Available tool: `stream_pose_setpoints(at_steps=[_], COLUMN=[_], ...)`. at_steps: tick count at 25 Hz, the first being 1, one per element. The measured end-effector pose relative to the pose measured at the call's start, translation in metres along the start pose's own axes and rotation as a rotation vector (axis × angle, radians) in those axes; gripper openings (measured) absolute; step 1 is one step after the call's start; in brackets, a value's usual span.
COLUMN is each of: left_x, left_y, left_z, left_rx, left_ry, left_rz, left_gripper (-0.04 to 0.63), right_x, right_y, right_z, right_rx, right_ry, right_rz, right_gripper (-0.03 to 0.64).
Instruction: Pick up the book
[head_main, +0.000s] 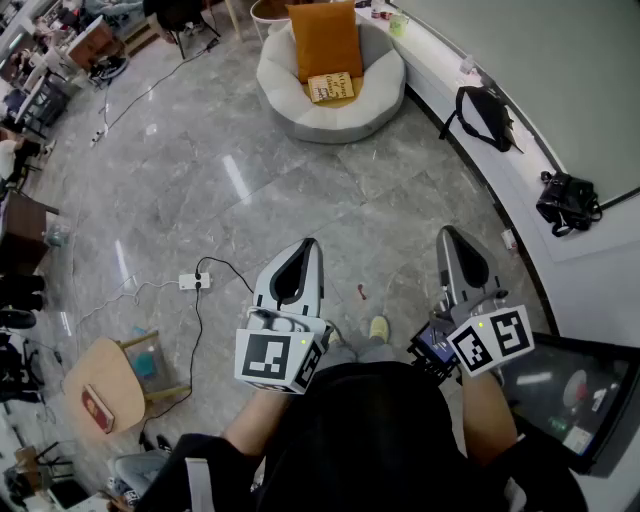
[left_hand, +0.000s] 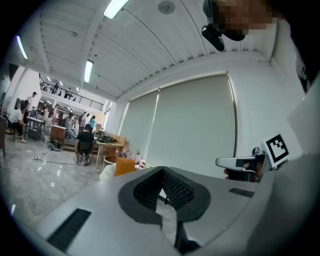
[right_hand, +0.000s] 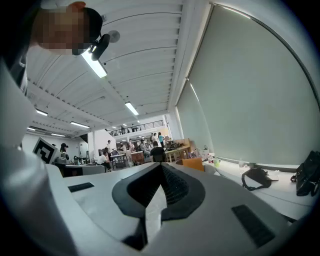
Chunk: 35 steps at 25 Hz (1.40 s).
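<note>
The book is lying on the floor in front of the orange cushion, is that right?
Not quite. The book is not on the floor; it lies on the seat of the round white chair, in front of the orange cushion. The head view shows it.

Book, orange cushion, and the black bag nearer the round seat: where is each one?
book (head_main: 330, 87): head view, middle of its cover.
orange cushion (head_main: 323, 38): head view, centre of its front face.
black bag (head_main: 484, 115): head view, middle of its body.
</note>
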<state>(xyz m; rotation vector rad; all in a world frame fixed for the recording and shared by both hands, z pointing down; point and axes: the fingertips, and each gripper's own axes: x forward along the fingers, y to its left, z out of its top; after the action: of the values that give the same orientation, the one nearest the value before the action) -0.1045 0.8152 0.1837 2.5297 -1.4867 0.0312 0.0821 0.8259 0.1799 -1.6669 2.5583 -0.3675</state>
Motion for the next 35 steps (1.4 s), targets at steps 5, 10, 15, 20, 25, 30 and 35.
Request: stream_pose_setpoints(at_steps=[5, 10, 15, 20, 25, 30, 35], left_x=[-0.007, -0.010, -0.019, -0.031, -0.029, -0.016, 0.013], left_y=[0.002, 0.017, 0.044, 0.078, 0.096, 0.103, 0.115], left_z=[0.003, 0.006, 0.002, 0.001, 0.002, -0.001, 0.009], left_rx=[-0.025, -0.011, -0.017, -0.024, -0.038, -0.051, -0.047], left_ry=[-0.007, 0.006, 0.021, 0.021, 0.023, 0.038, 0.026], left_rz=[-0.005, 0.014, 0.034, 0.071, 0.066, 0.063, 0.072], left_gripper=[0.008, 0.008, 0.008, 0.006, 0.006, 0.008, 0.008], right_x=[-0.001, 0.008, 0.022, 0.040, 0.062, 0.083, 0.112], right_y=[0.006, 0.021, 0.035, 0.061, 0.071, 0.075, 0.065], right_z=[-0.004, -0.010, -0.014, -0.026, -0.031, -0.028, -0.025], right_rx=[-0.028, -0.084, -0.029, -0.111, -0.071, -0.071, -0.100], right_ry=[0.017, 0.049, 0.049, 0.090, 0.096, 0.107, 0.117], right_rz=[-0.010, -0.021, -0.034, -0.002, 0.004, 0.011, 0.005], right_gripper=[0.011, 0.011, 0.011, 0.011, 0.011, 0.011, 0.011])
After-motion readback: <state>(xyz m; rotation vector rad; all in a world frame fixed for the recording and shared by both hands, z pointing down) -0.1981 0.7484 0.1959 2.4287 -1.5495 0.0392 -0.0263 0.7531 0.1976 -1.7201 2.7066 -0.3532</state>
